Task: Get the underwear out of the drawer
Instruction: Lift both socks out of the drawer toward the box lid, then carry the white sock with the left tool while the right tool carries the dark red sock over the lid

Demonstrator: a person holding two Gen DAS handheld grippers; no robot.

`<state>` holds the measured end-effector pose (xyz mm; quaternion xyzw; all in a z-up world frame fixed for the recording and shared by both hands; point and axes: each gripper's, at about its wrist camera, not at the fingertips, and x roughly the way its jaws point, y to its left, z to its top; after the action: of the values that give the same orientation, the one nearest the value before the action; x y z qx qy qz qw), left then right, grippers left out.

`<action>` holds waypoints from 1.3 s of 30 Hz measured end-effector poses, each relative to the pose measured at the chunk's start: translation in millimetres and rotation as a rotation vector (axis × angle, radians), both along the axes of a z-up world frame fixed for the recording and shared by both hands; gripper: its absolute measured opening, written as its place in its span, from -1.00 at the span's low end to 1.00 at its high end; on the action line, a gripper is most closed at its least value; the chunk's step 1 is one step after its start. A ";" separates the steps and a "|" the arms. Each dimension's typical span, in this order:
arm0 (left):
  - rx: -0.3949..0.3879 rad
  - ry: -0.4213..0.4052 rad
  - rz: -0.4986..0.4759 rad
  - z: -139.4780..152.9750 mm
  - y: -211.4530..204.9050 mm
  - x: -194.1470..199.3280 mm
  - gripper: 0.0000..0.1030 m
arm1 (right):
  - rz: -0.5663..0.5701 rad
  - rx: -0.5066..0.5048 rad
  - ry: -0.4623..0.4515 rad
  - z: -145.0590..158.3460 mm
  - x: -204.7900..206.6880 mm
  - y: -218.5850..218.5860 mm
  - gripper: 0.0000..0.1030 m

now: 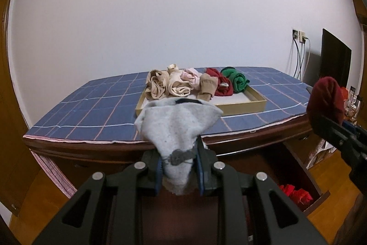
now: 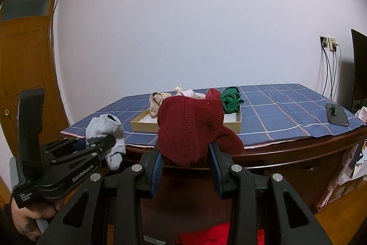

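My left gripper (image 1: 178, 167) is shut on a grey rolled garment (image 1: 176, 128), held up in front of the table edge; the same gripper (image 2: 101, 144) and grey garment (image 2: 107, 130) show at the left of the right wrist view. My right gripper (image 2: 187, 167) is shut on a dark red knitted garment (image 2: 192, 128), also seen at the right edge as the dark red garment (image 1: 325, 100). Below, the open drawer (image 1: 321, 195) holds bright red cloth (image 1: 296, 195), which also shows as red cloth (image 2: 213, 234) under my right gripper.
A shallow tan box (image 1: 243, 106) on the blue checked tablecloth (image 1: 91, 111) holds several rolled garments in beige, pink, red and green. A phone (image 2: 336, 116) lies at the table's right. A dark screen (image 1: 335, 59), wall cables (image 2: 330, 70) and a wooden door (image 2: 25, 56) surround it.
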<state>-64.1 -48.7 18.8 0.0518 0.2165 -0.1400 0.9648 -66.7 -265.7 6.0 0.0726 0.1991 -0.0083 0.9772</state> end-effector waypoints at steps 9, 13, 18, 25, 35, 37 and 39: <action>0.006 -0.005 0.005 2.9 -2.3 7.0 -0.58 | -0.002 -0.007 0.002 3.8 16.2 -0.1 -0.24; 0.007 0.008 0.004 1.2 -3.1 12.5 -0.58 | 0.001 -0.014 0.007 2.5 21.2 1.2 -0.24; 0.014 0.020 0.003 -0.7 -6.3 23.2 -0.58 | 0.005 -0.019 0.016 0.6 30.6 3.9 -0.24; -0.007 0.055 0.012 -2.8 -2.4 49.7 -0.58 | -0.005 -0.021 0.041 -4.2 52.2 -5.3 -0.24; -0.014 0.083 0.009 0.9 -6.4 90.0 -0.58 | -0.012 -0.008 0.078 -3.1 92.9 -24.0 -0.24; -0.010 0.076 0.008 5.0 -7.9 97.6 -0.58 | -0.001 -0.008 0.078 -0.9 103.4 -23.4 -0.24; -0.011 0.069 0.010 9.4 -8.2 106.0 -0.58 | 0.012 -0.009 0.079 0.7 114.8 -21.7 -0.24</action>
<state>41.9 -56.9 28.2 0.0407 0.2489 -0.1379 0.9578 48.0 -287.4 6.7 0.0667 0.2380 -0.0062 0.9689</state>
